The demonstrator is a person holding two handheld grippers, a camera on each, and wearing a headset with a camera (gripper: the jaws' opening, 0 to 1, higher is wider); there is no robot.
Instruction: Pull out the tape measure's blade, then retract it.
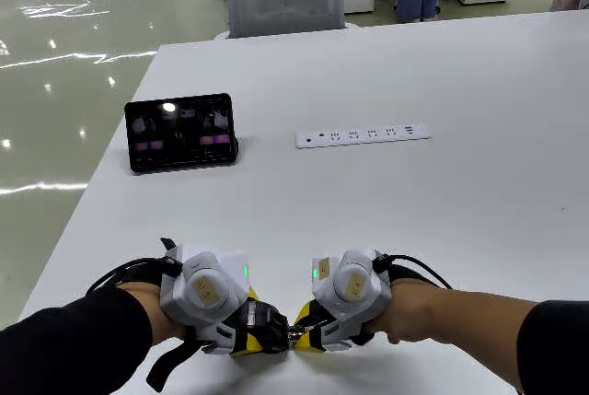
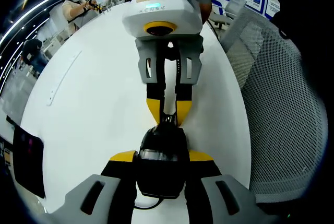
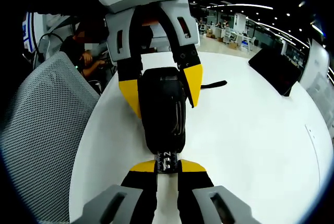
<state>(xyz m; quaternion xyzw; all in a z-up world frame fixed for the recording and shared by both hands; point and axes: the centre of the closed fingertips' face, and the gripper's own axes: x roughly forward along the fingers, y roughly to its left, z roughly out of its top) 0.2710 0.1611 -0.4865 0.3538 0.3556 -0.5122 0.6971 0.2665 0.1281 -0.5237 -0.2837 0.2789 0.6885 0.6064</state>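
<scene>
Clamped between the left gripper's (image 2: 162, 157) yellow-tipped jaws, the black hard-plastic tape measure (image 3: 163, 112) sits at the near edge of the white workbench (image 1: 386, 220). Facing it, the right gripper (image 3: 167, 169) pinches the thin metal blade (image 3: 167, 157), barely drawn out. The case looks rigid and light. The blade is likely springy and slick, best held squarely at its tip.

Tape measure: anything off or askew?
Nothing stands out. The left gripper clamps the black tape measure case; the right gripper pinches the blade tip, barely extended and straight.
</scene>
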